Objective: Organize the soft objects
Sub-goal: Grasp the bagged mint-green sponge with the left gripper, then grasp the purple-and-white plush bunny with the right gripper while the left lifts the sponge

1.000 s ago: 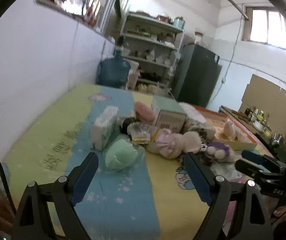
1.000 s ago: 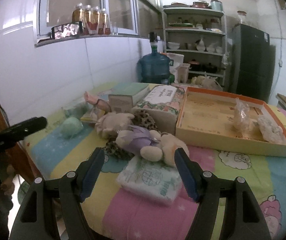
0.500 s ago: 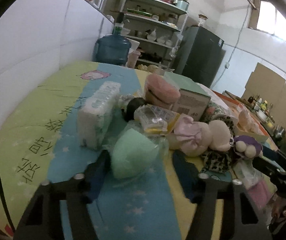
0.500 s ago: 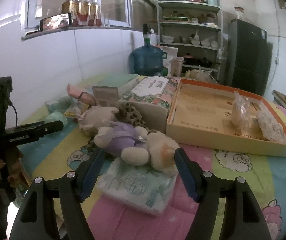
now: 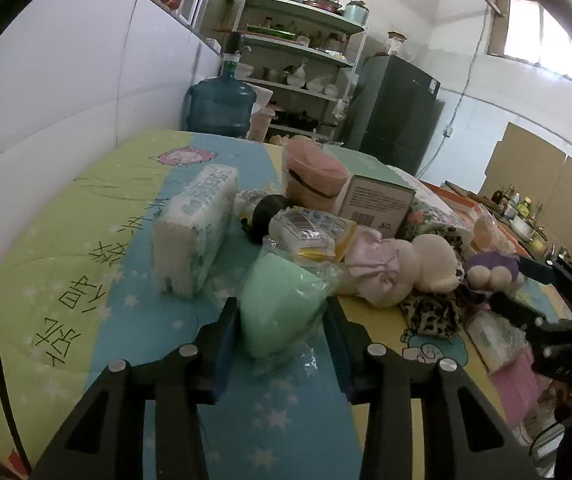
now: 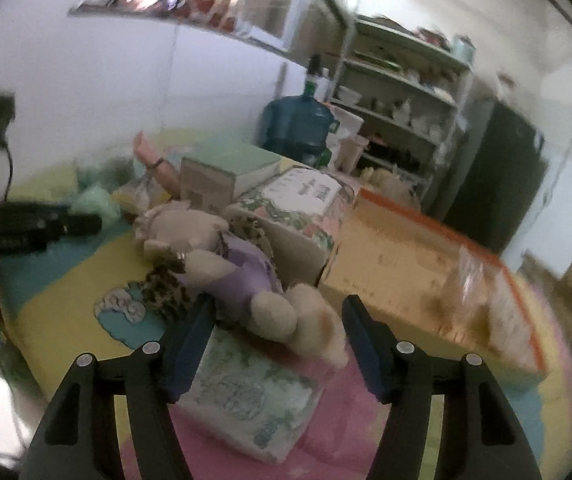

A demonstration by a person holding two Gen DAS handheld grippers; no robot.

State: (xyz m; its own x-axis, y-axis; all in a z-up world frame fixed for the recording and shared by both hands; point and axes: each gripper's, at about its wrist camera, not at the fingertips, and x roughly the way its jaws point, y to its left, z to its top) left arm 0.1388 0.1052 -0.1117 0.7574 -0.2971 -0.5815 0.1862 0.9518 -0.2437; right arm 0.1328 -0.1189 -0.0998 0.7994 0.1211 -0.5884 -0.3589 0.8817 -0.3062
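**Green sponge pinched, plush next up**

Green sponge in a crinkly clear bag (image 5: 282, 312) sitting on the blue stripe of the bedspread (image 5: 98, 240), squeezed between the left gripper (image 5: 282, 320) pads — jaws just been closing, now clamped on it. Bare blue and green cloth open to the left and in front; tall tissue pack (image 5: 194, 232) just beside, pile of plush toys close on the right. Over at the right gripper (image 6: 278, 332), jaws also closing a little but not touching yet — cream-and-purple plush (image 6: 254, 292) lying between them on a flat tissue pack (image 6: 246, 396). Orange-rimmed cardboard tray (image 6: 426, 264) off right, blurry.
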